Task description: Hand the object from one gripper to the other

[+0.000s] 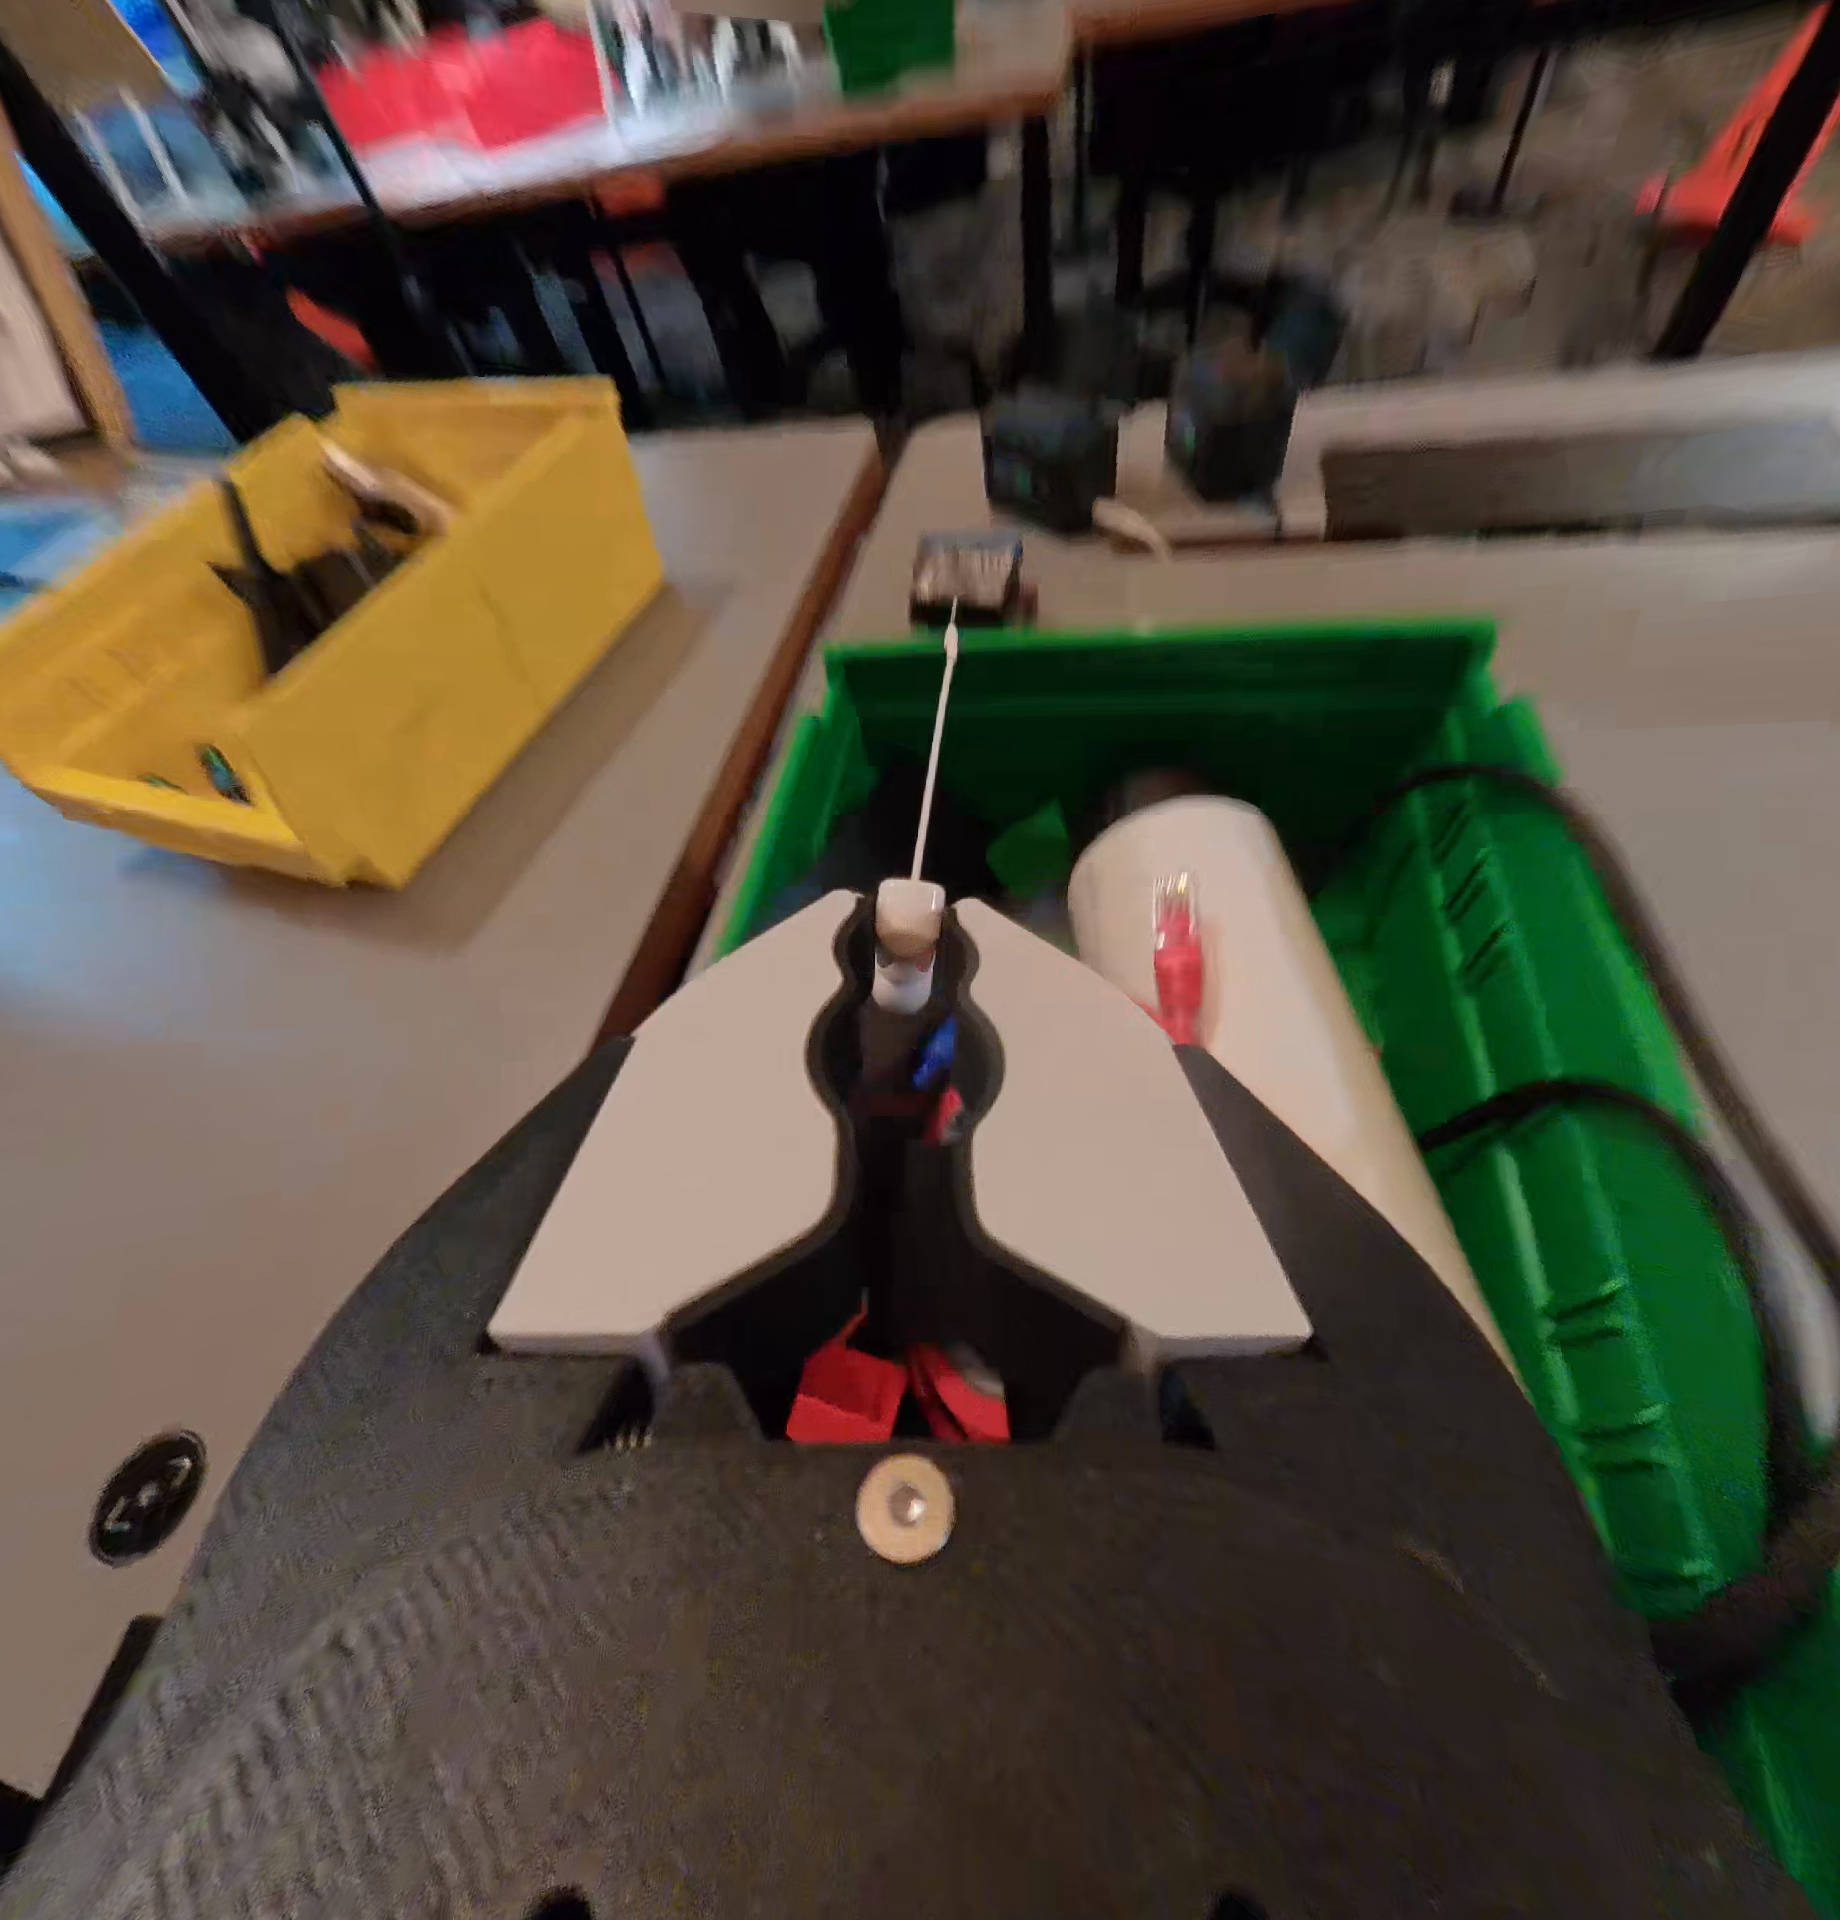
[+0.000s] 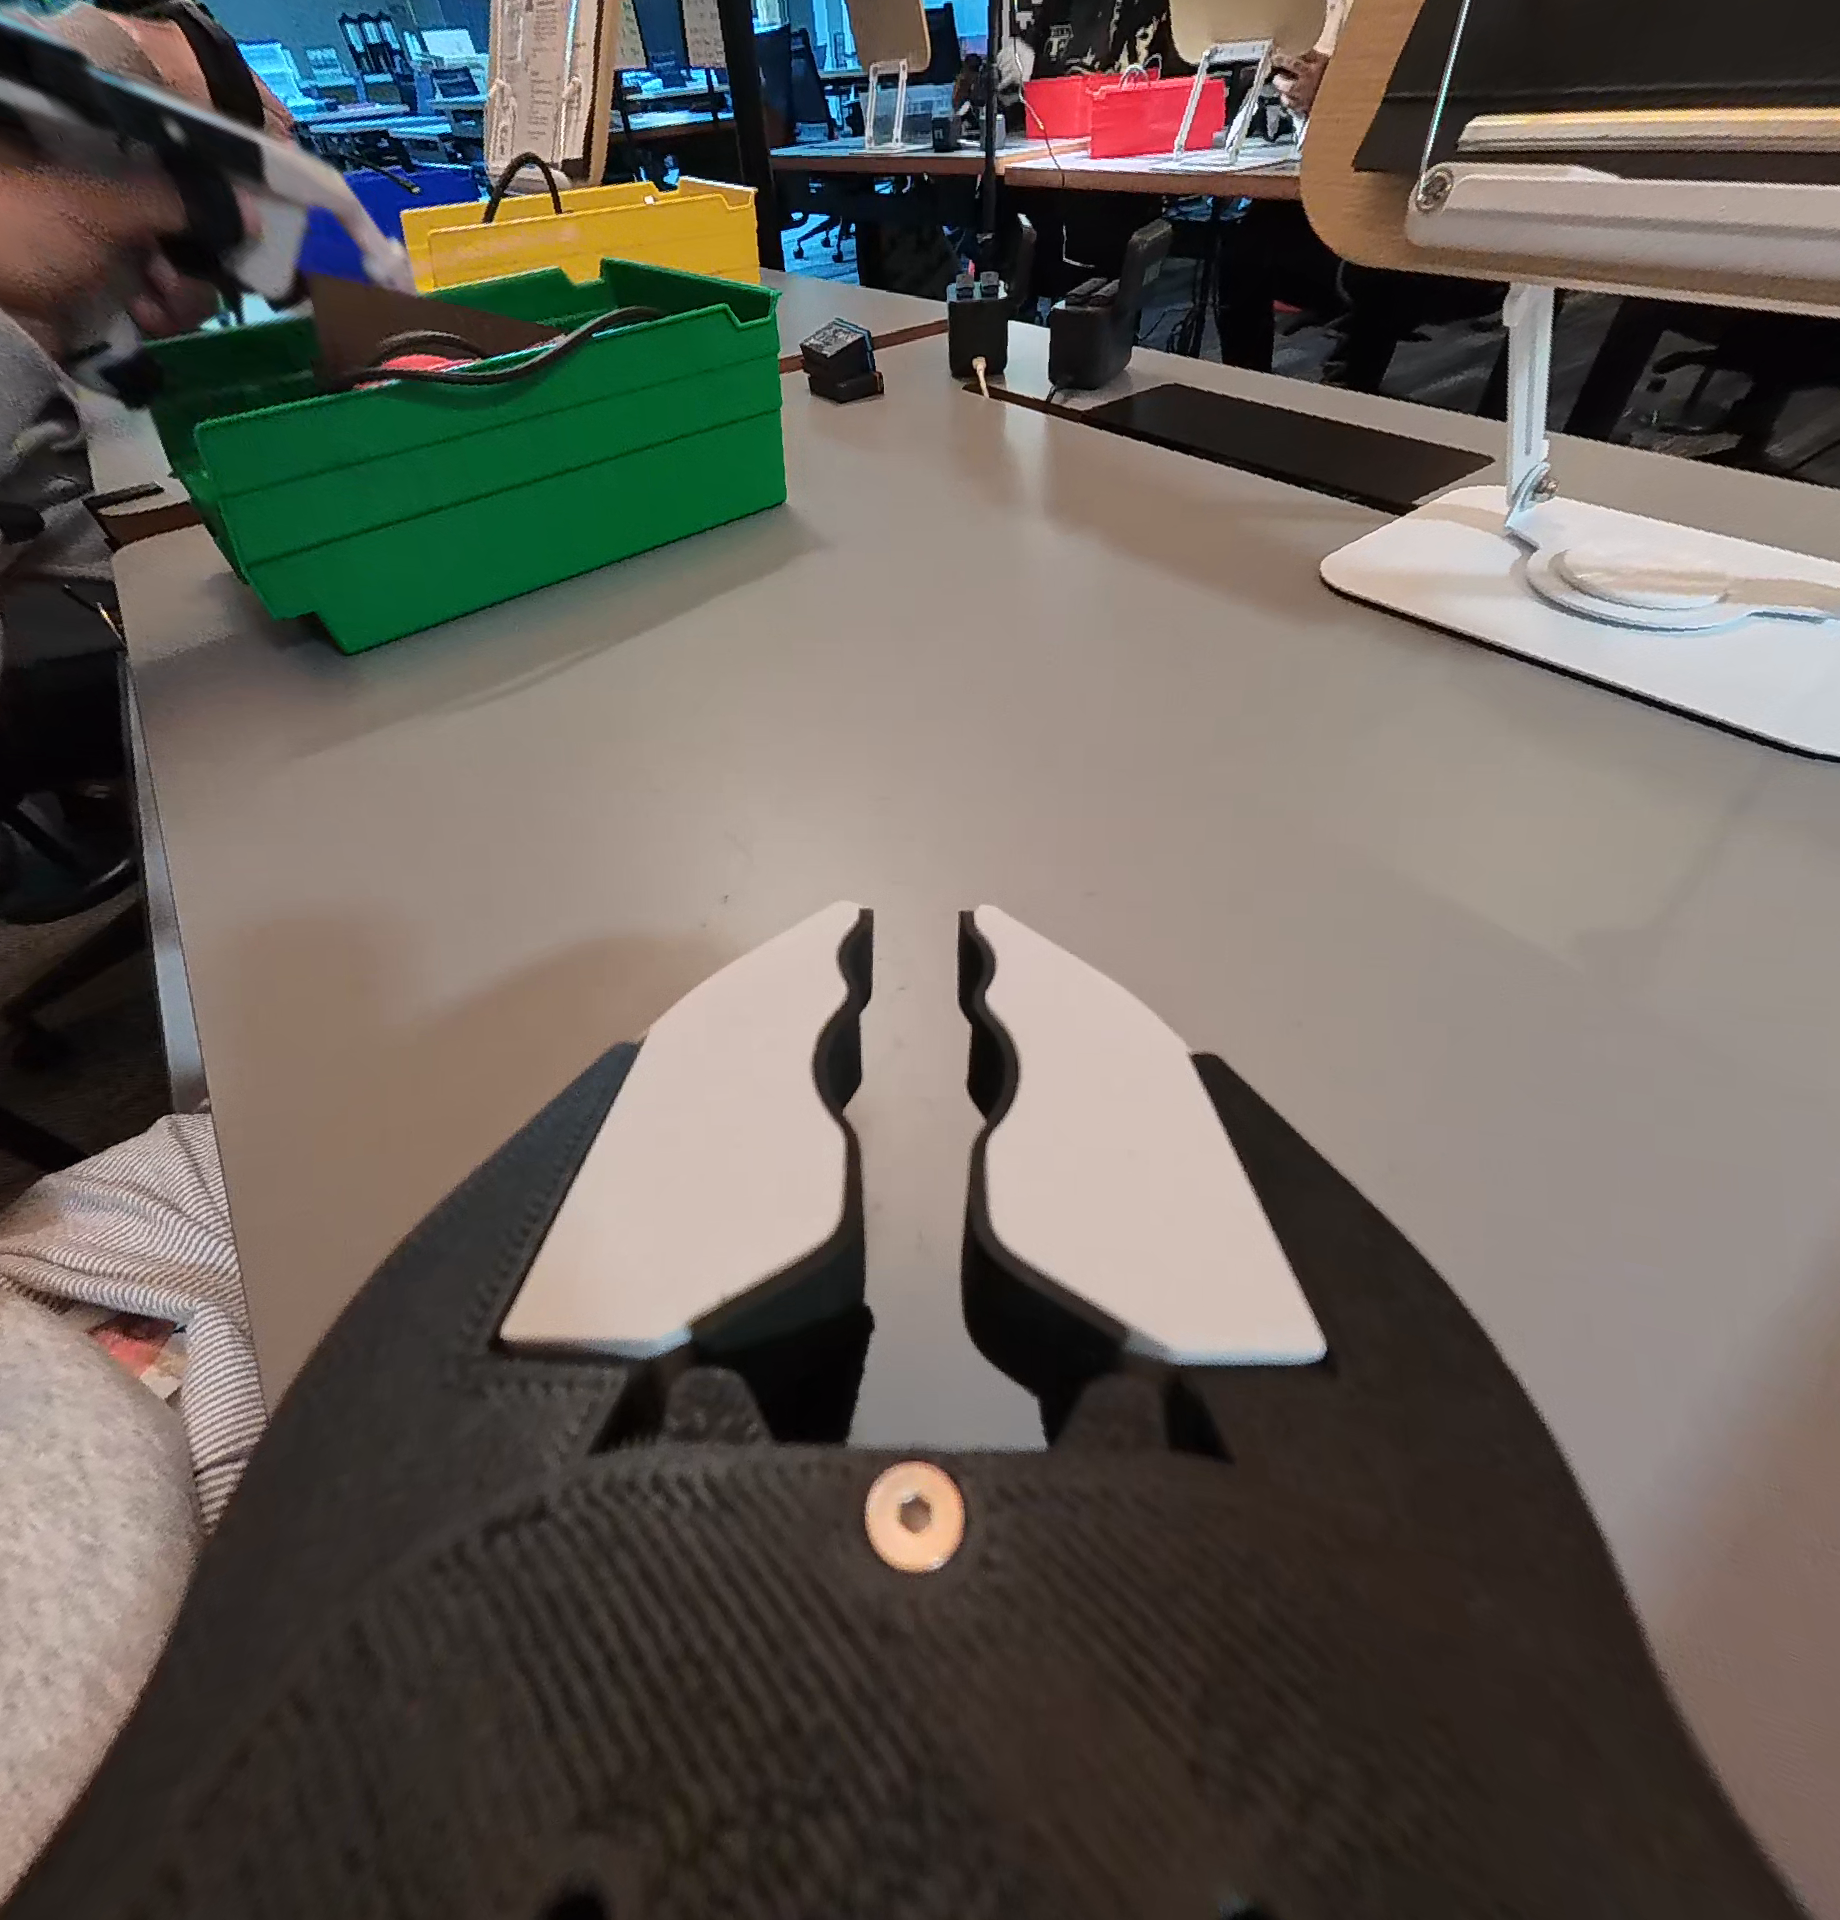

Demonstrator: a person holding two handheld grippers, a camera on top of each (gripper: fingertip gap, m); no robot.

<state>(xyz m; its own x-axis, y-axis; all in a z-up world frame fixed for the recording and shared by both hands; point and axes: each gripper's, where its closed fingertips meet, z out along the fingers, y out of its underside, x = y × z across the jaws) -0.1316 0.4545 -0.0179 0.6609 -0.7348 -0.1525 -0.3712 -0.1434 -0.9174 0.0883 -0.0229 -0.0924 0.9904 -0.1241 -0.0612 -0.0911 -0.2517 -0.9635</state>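
The left gripper (image 1: 908, 914) is clamped on a small beige cap with a thin white stick (image 1: 931, 748); what it is exactly stays unclear in the blur. The stick's long axis runs straight out ahead of the jaws, above the green plastic bin (image 1: 1155, 675). The right gripper (image 2: 914, 925), jaws slightly apart and empty, hovers over the grey table (image 2: 1103, 727), well apart, with the bin far ahead-left. Inside the bin, a white roll (image 1: 1238, 935), a red cable plug (image 1: 1176, 961) and a black cord (image 1: 1726, 1039) crowd just right of the left jaws.
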